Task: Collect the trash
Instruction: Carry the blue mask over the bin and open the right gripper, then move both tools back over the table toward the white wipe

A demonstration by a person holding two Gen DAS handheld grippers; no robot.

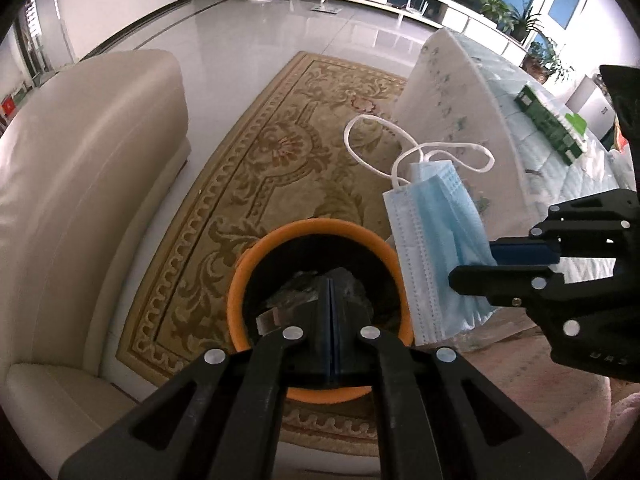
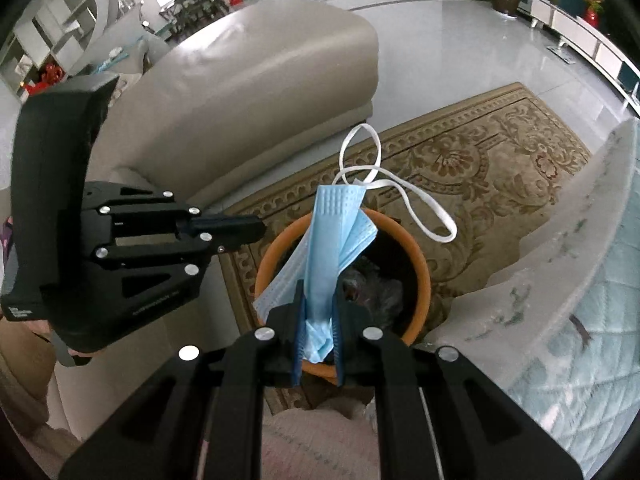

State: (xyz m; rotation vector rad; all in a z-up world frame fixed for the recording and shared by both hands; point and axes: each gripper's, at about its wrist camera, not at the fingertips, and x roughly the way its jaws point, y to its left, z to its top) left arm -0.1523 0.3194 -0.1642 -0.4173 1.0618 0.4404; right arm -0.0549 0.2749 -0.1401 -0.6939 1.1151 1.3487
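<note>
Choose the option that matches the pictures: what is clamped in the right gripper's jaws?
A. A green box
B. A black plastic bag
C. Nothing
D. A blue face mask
D: the right gripper has its jaws pressed on the bunched lower part of the mask, whose white ear loops stick out above the orange bin.

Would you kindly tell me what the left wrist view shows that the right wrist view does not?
Only the left wrist view shows the green box lying on the quilted cover, and the left claw shut and empty over the bin.

Only the right wrist view shows the right claw pinching the mask from behind, and the shelves beyond the sofa.

Both show the blue mask, the orange bin, the patterned rug and the beige sofa.
</note>
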